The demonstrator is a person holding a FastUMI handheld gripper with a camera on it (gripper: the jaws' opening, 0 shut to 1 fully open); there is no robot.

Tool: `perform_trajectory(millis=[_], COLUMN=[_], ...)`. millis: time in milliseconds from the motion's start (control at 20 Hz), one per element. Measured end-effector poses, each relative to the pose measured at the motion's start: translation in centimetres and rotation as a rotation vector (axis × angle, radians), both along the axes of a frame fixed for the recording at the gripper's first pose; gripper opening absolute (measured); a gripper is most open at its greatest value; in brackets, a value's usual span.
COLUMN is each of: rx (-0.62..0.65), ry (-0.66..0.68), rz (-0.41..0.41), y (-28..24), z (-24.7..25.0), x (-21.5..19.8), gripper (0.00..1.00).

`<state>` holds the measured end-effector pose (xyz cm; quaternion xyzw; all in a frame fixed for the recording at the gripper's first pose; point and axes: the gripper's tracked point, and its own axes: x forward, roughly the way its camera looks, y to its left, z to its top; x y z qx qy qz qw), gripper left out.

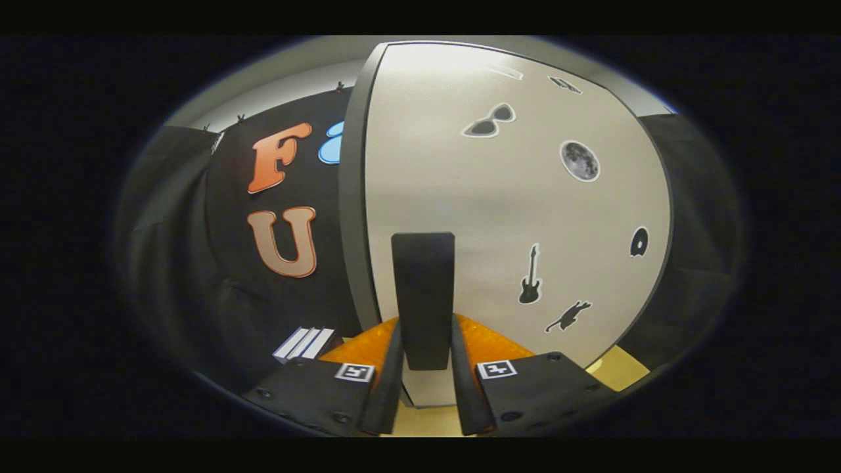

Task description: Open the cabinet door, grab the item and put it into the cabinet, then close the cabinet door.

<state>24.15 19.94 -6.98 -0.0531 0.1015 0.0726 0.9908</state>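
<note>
While the jaws (426,368) clasp the door handle (423,289), cabinet door (512,210) beyond

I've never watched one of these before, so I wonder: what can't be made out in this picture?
- Cabinet's inside, gripper view: hidden behind the white door.
- The item to put away: nothing here can be identified as it.
- Grip on the black handle, which sits between the fingers: whether they press it cannot be told.
- Small stickers near the door's top: too small to identify.
</note>
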Motion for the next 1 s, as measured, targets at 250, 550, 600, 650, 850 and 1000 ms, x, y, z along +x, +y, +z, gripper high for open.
perform_trajectory(millis=[250, 550, 600, 650, 850, 1000], rx=[-0.007, -0.003, 0.000, -0.008, -0.044, -0.034], ry=[-0.003, -0.004, -0.006, -0.011, -0.024, -0.029], rz=[-0.016, 0.025, 0.027, 0.028, 0.005, 0.011], y=[-0.2, -0.4, -0.5, -0.6, -1.2, -1.8], z=[-0.2, -0.1, 0.0, 0.0, 0.3, 0.5], x=[-0.2, -1.0, -1.1, -1.2, -2.1, -2.7], gripper=[0.33, 0.22, 0.22, 0.22, 0.22, 0.22])
